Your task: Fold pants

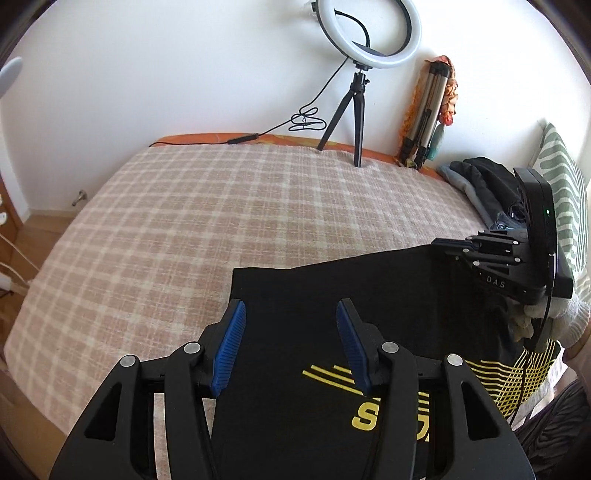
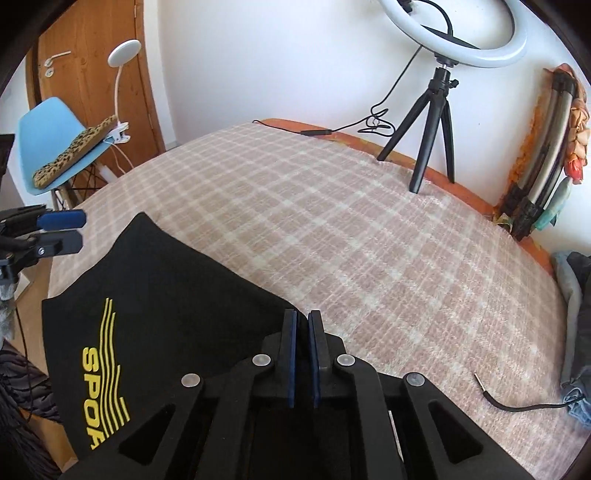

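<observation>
The black pants (image 1: 332,321) lie on the near edge of the bed (image 1: 221,206), flattened on the checked blanket, with a yellow printed logo (image 2: 99,384) on the part closest to the person. They look already doubled over, though how many layers there are cannot be told.

The left gripper (image 1: 290,343) hovers above the pants with its blue fingers (image 1: 231,347) spread wide and nothing between them. The right gripper (image 2: 303,354) sits over the pants' edge nearest the ring light (image 2: 458,33); its 2 fingers are nearly together, and whether a fold of cloth is pinched there cannot be told.

The fabric looks like thin, soft jersey: light, limp, and likely to sag and slide on itself when lifted, so it should not fight the fingers. A hold with both grippers at the 2 corners of 1 short edge, taking all layers at once, would probably carry it over cleanly.
</observation>
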A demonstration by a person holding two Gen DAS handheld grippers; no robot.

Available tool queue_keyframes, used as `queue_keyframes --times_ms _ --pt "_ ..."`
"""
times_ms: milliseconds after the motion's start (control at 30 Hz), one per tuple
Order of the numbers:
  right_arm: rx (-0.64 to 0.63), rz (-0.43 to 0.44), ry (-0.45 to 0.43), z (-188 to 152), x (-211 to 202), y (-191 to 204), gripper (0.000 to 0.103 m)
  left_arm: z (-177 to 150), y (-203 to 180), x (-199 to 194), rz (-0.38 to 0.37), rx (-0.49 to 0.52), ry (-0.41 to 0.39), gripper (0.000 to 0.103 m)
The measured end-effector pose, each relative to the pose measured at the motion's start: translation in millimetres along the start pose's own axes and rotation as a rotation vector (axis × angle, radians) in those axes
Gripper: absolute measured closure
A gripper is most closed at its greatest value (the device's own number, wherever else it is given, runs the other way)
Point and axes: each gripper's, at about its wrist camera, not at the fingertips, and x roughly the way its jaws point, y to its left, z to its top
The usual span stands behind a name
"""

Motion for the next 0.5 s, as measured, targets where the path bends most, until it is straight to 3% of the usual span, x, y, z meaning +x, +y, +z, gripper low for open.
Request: queue_keyframes --times_ms 67,133,167,300,500 --pt "-0.021 -0.039 -0.001 4.4 10.0 -0.8 0.098 -6.7 6.8 6.1 0.016 -0.01 0.028 0.053" --pt "-0.013 -0.058 0.006 7.7 11.9 -3.5 0.083 -12.6 14.4 8.3 0.014 -0.025 0.049 0.053" --pt "0.009 -0.049 -0.005 8.2 8.7 -6.5 0.068 -15.2 18.8 6.0 0.015 -0.032 0.049 0.053" --pt "0.046 0.022 -0.046 6.2 -13.8 -5.5 0.064 -28.6 39.8 -9.8 0.011 -0.069 0.045 0.053" --pt "0.058 0.088 -0.057 -8.7 -39.1 13.5 0.052 -66.2 68.9 -25.4 -0.089 -0.205 0.118 0.053"
